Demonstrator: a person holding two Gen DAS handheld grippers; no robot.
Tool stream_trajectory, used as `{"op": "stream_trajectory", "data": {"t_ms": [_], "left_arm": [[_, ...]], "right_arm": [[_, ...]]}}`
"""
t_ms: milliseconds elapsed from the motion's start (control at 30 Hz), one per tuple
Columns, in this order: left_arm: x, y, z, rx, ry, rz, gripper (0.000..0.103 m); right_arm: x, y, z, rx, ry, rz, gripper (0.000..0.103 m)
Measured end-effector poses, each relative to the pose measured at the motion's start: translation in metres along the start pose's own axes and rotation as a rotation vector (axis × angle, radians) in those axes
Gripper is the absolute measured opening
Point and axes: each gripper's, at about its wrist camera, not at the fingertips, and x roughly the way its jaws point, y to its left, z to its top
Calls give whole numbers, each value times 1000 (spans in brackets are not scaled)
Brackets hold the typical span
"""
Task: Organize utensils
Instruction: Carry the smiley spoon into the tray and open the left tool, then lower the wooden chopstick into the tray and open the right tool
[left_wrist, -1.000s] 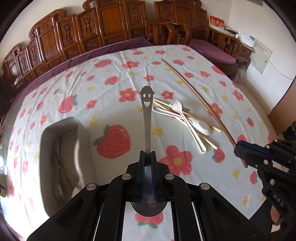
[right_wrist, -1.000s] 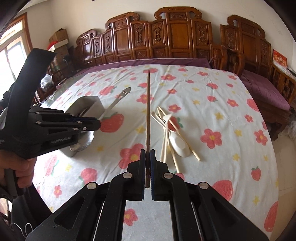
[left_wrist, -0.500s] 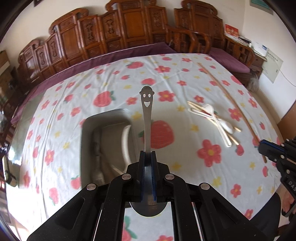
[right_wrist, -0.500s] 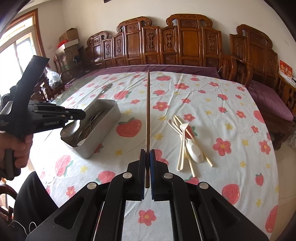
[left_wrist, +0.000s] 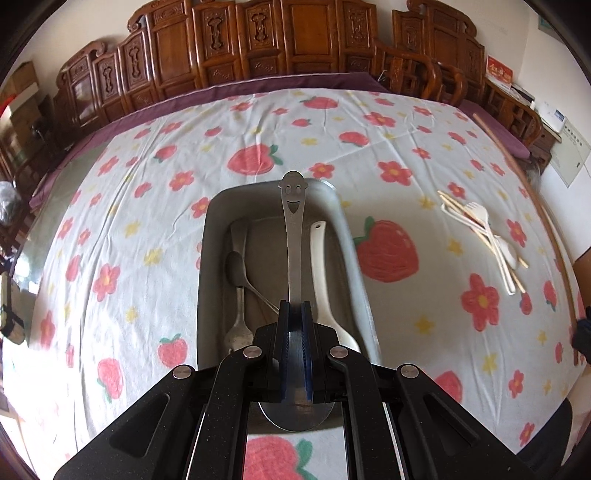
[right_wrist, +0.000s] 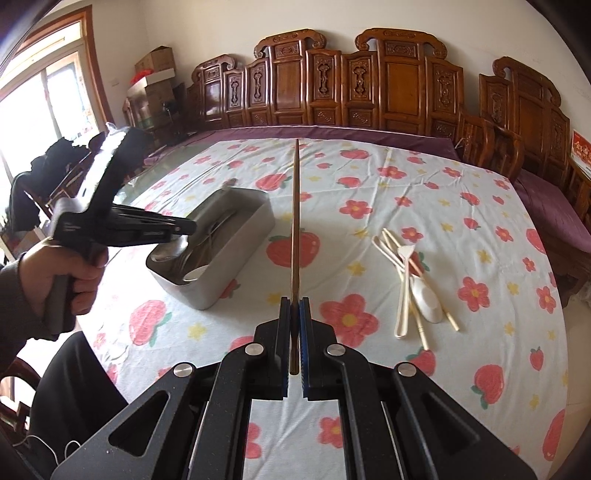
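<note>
Left gripper clamping smiley spoon, bowl partly hidden

White tablecloth (red strawberries, flowers, yellow stars), grey metal tray, cream utensils

A rectangular metal tray is set on the strawberry-and-flower printed tablecloth, before a row of carved wooden chairs. Two metal spoons and a white ceramic spoon are laid lengthwise in the tray. A smiley-faced steel spoon is held above them. To the right, well apart, a pile of cream plastic cutlery and chopsticks is laid, and beyond it a long thin wooden stick is seen.
</note>
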Motion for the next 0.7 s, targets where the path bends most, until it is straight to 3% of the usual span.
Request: {"op": "stream_trajectory", "data": {"t_ms": [333,467,700], "left_arm": [[13,18,-5,-39,-5,-32,6],[-4,24,-10,-30,-53,-59,19],[-45,36,-24,20,-160,-71,23]], "right_arm": [[14,27,10,0,32,-9,6],[24,35,19,12,38,-10,6],[50,60,35,13,43,19,6]]}}
